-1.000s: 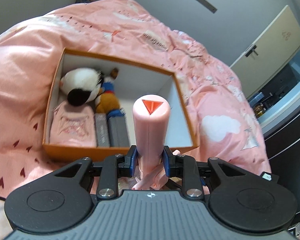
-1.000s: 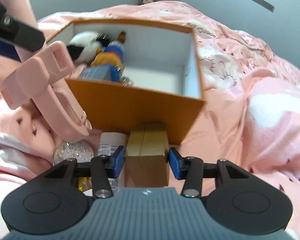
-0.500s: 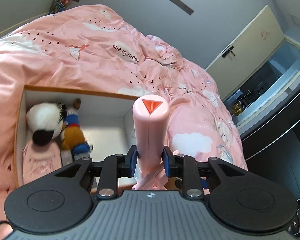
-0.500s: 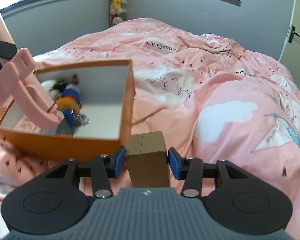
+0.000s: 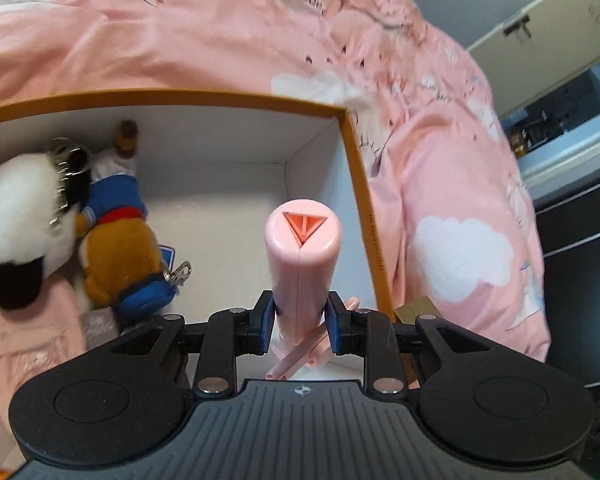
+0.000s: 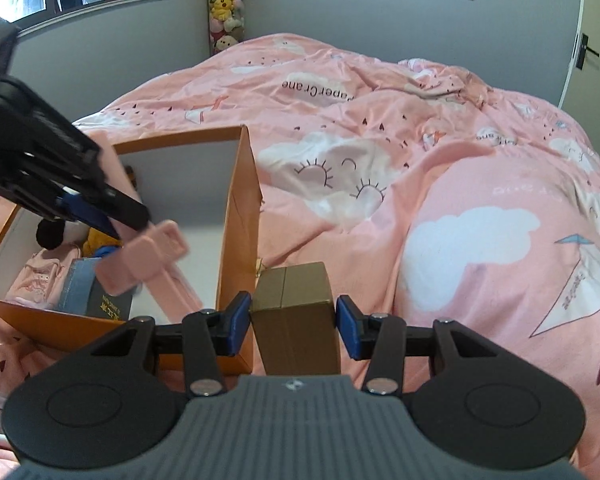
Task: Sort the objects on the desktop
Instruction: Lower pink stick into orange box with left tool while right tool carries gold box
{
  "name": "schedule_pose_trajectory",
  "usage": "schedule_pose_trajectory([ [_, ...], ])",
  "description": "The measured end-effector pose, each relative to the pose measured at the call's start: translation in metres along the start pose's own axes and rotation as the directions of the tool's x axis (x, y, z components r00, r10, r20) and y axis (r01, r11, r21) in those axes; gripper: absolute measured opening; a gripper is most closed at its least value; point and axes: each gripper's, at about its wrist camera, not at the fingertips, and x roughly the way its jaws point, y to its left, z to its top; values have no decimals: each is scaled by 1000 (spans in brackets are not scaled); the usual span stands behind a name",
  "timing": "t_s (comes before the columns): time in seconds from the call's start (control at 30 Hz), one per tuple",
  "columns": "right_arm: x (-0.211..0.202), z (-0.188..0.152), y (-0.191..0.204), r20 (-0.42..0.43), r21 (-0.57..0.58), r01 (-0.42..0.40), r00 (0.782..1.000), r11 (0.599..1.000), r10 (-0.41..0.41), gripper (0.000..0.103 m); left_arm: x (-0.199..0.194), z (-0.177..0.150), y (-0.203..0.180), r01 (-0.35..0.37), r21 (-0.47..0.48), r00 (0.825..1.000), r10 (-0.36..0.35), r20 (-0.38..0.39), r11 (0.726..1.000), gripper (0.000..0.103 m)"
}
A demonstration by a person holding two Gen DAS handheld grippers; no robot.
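My left gripper (image 5: pixel 299 322) is shut on a pink cylindrical stand (image 5: pixel 302 264) and holds it over the right part of the orange box (image 5: pixel 356 184). From the right wrist view the left gripper (image 6: pixel 100 216) reaches down into the box (image 6: pixel 240 216), the stand's pink foot (image 6: pixel 148 256) low inside it. My right gripper (image 6: pixel 292 322) is shut on a gold-brown cardboard box (image 6: pixel 294 300), held just outside the orange box's right wall.
Inside the orange box lie a black-and-white plush (image 5: pixel 20 232), an orange plush in blue (image 5: pixel 120 240), a pink pouch (image 5: pixel 24 344) and dark books (image 6: pixel 96 300). The pink duvet (image 6: pixel 440 168) surrounds the box. Grey walls and a door stand behind.
My left gripper has swung forward and down, bringing the pink stand into the box. My right gripper with the gold-brown box has moved right, along the box's right wall.
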Motion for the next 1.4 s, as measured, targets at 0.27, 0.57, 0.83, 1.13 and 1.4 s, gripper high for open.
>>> schedule_pose_trajectory([
  [0.27, 12, -1, -4, -23, 19, -3, 1000, 1000, 4, 49, 32, 12, -1, -24, -24, 1000, 25, 16, 999, 30],
  [0.57, 16, -4, -9, -29, 43, -12, 999, 999, 13, 49, 80, 25, 19, -61, -175, 998, 61, -5, 983, 30],
  [0.83, 17, -7, -14, -37, 59, -8, 999, 998, 11, 49, 95, 21, 34, -33, -275, 999, 21, -47, 961, 38],
  [1.13, 16, -9, -11, -36, 54, -17, 999, 998, 19, 49, 62, 13, 33, 59, -239, 998, -54, 27, 969, 38],
  [1.4, -8, -2, -10, 39, 72, -27, 999, 997, 24, 49, 14, -3, 7, -25, -61, 994, 31, 108, 998, 38],
])
